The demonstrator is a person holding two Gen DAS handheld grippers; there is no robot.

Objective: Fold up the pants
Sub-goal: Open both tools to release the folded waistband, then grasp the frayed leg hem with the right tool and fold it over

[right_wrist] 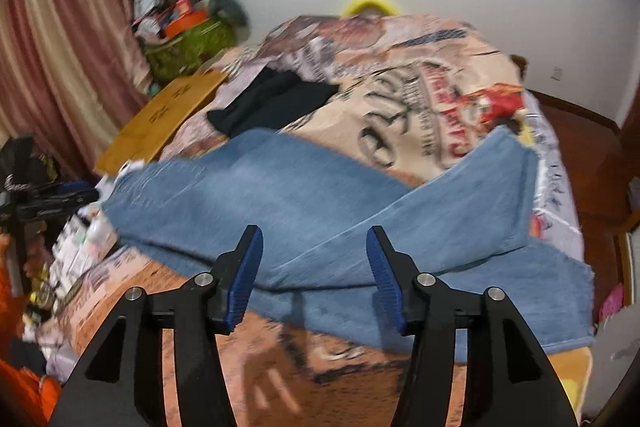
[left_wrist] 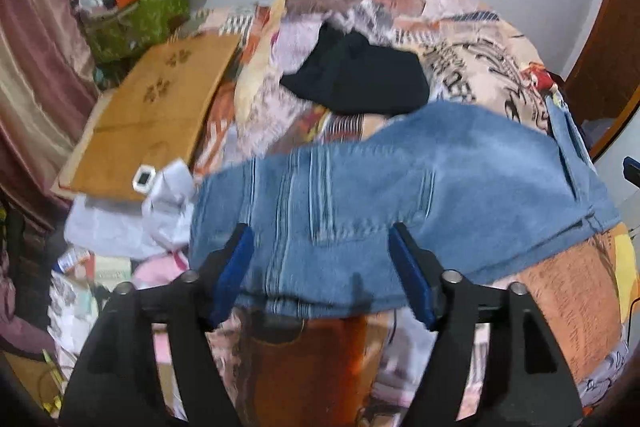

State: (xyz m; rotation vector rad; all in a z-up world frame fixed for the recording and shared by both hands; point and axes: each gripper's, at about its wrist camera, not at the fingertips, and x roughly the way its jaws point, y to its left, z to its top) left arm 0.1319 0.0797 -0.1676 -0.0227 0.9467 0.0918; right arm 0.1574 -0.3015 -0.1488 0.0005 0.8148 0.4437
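Blue denim pants (left_wrist: pixel 400 187) lie across a bed with a printed cover (left_wrist: pixel 480 67). In the left wrist view the waistband end with its seams and belt loops is nearest. My left gripper (left_wrist: pixel 322 239) hovers over that edge, open, its blue pads apart with cloth showing below them, not pinched. In the right wrist view the pants (right_wrist: pixel 280 195) show their legs, one leg (right_wrist: pixel 460 195) folded diagonally over the other. My right gripper (right_wrist: pixel 315 241) is open above the near leg fold, pads clear of the denim.
A black garment (left_wrist: pixel 360 75) lies on the bed beyond the pants. Left of the bed are a cardboard box (left_wrist: pixel 152 115), a green bag heaped with clutter (left_wrist: pixel 136 15) and a pink curtain (left_wrist: pixel 32 67). Clutter covers the floor at left (right_wrist: pixel 60 247). Wooden floor (right_wrist: pixel 580 147) shows at right.
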